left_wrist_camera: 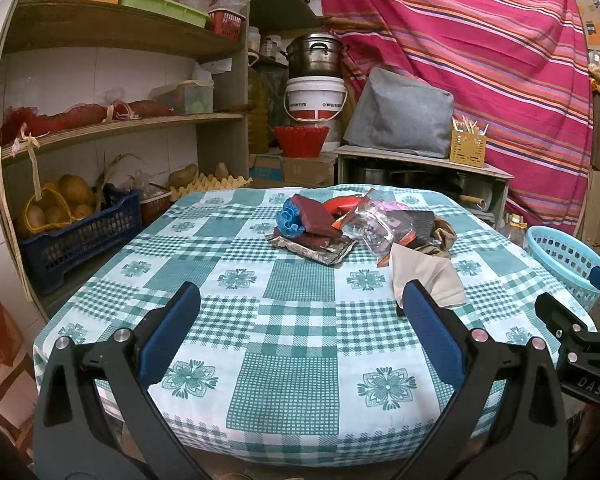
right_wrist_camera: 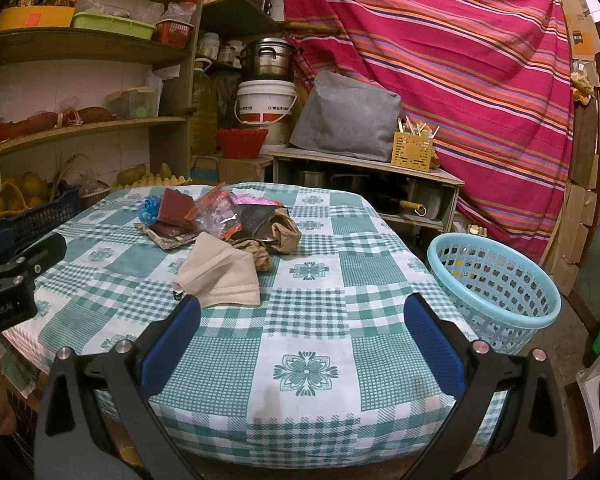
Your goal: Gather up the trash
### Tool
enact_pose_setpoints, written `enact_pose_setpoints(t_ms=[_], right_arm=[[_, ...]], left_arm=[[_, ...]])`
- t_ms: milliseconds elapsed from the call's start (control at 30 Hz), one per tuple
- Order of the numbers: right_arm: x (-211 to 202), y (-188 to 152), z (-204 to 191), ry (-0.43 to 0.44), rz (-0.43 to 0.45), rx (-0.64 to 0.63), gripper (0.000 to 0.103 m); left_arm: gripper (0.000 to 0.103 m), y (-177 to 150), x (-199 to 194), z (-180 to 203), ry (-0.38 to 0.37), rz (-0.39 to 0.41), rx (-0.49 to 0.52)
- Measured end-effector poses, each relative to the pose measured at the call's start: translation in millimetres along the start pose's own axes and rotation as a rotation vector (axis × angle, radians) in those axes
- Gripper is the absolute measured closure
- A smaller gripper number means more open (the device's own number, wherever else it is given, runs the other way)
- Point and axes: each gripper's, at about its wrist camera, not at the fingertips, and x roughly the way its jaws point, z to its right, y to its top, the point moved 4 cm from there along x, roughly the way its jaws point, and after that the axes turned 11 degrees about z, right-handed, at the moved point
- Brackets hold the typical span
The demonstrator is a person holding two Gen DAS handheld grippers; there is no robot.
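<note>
Nearest the cameras, the left gripper (left_wrist_camera: 300, 312) is held over the near part of a table covered by a green-and-white checked cloth (left_wrist_camera: 300, 380), its blue-padded fingers (left_wrist_camera: 172, 332) spread wide with nothing between them. The right gripper (right_wrist_camera: 300, 312) is held in the same way over the near right part of the cloth, its jaws likewise wide apart and empty; its black frame is seen at the right edge of the left wrist view.

Just beyond the left gripper's right finger, a beige folded paper napkin (left_wrist_camera: 428, 276) is laid on the cloth; in the right wrist view it is seen just past that gripper's left finger. Behind the napkin and touching it, crumpled brown paper (right_wrist_camera: 276, 236) is piled against a clear plastic packet with orange edges (left_wrist_camera: 374, 226). Further left in the same heap, dark red wrappers (left_wrist_camera: 316, 216) are stacked on a flattened silver foil wrapper (left_wrist_camera: 320, 250), with a blue ribbed plastic piece (left_wrist_camera: 292, 218) against their left side. The whole heap of trash is gathered around the middle of the table, towards its far side.

Off the table's right side, lower down, a light blue perforated basket (right_wrist_camera: 496, 292) is set; what it contains cannot be told.

Behind the table, wooden shelves (left_wrist_camera: 120, 124) with potatoes, a white bucket (left_wrist_camera: 316, 98) under a metal pot, a grey cover and a striped pink cloth (left_wrist_camera: 480, 60) are seen.
</note>
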Motion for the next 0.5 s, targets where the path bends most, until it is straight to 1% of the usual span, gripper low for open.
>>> enact_pose_setpoints(t_ms=[500], right_arm=[[-0.4, 0.6, 0.1, 0.000, 0.000, -0.003, 0.004]], left_arm=[[0.005, -0.4, 1.2, -1.3, -0.001, -0.002, -0.003]])
